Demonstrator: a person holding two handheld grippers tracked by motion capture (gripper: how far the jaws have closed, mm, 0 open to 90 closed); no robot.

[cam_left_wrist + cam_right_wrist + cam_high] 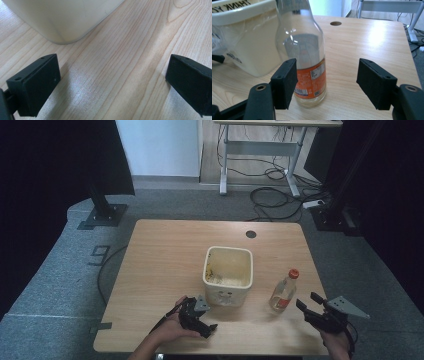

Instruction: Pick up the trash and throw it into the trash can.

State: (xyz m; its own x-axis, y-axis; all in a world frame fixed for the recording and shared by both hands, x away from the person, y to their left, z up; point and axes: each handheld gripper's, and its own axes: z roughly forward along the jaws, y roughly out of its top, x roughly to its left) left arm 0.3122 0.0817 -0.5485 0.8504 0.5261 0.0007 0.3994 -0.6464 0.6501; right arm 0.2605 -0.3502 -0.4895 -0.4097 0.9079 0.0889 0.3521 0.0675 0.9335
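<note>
A cream square tub (228, 275) stands on the wooden table (165, 255), with pale scraps inside. To its right a clear glass bottle (284, 292) with an orange cap and orange label stands upright. My right gripper (309, 303) is open just right of the bottle; in the right gripper view the bottle (305, 60) stands close ahead by the left jaw, outside the gap of that gripper (327, 82). My left gripper (209, 330) lies low near the tub's front left corner, open over bare wood (112, 82), and the tub's wall (62, 17) lies just ahead.
A round cable hole (251, 234) sits near the table's far edge. The table's front edge runs just below both hands. Beyond the table are grey carpet, a black stand base (104, 214), loose cables (280, 195) and a white desk frame (260, 150).
</note>
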